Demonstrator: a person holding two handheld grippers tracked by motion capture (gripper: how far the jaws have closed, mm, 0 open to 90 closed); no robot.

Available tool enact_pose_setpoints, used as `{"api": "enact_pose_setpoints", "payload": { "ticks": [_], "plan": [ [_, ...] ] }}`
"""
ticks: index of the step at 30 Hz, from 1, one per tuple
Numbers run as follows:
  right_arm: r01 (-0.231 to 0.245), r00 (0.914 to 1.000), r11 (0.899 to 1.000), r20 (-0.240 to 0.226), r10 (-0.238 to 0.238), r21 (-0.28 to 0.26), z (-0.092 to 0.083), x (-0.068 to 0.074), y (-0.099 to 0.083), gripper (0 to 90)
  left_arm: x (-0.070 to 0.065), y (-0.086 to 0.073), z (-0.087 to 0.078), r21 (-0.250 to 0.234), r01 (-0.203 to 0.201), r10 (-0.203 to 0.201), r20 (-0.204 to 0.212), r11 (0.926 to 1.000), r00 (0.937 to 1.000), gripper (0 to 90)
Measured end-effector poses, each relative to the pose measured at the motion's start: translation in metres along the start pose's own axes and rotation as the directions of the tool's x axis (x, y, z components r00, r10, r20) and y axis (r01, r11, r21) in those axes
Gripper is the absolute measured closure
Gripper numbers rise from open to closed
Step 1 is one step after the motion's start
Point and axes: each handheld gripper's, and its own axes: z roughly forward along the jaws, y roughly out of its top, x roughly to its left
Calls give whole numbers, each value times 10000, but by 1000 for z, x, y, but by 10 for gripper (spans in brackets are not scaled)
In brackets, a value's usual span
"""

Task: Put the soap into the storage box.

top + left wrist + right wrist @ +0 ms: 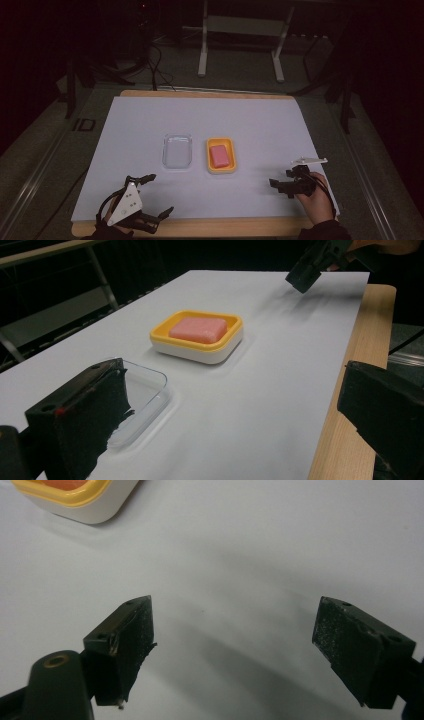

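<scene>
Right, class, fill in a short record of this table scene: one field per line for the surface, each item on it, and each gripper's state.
surface: white sheet on a wooden table
soap dish: yellow dish mid-table, holding a pink soap bar
clear lid: transparent tray beside the dish, apart from it, empty
left gripper: open, holding nothing, near the front edge
right gripper: open, holding nothing, over bare sheet

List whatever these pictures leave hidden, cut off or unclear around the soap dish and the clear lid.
- Clear lid: left gripper view, its near end hidden behind that gripper's black jaw.
- Yellow soap dish: right gripper view, cut off by the top edge, so the pink soap barely shows.
- Left gripper: high view, the dim light blurs its jaw tips.
</scene>
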Motion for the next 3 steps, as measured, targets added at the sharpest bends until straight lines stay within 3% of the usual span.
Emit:
{"api": "enact_pose_setpoints", "payload": {
  "ticks": [3],
  "plan": [
    [-75,10000,10000,-42,75,-26,0,-1,0,169,0,0,0,-1,-5,5,3,10000,10000,6]
  ]
}}
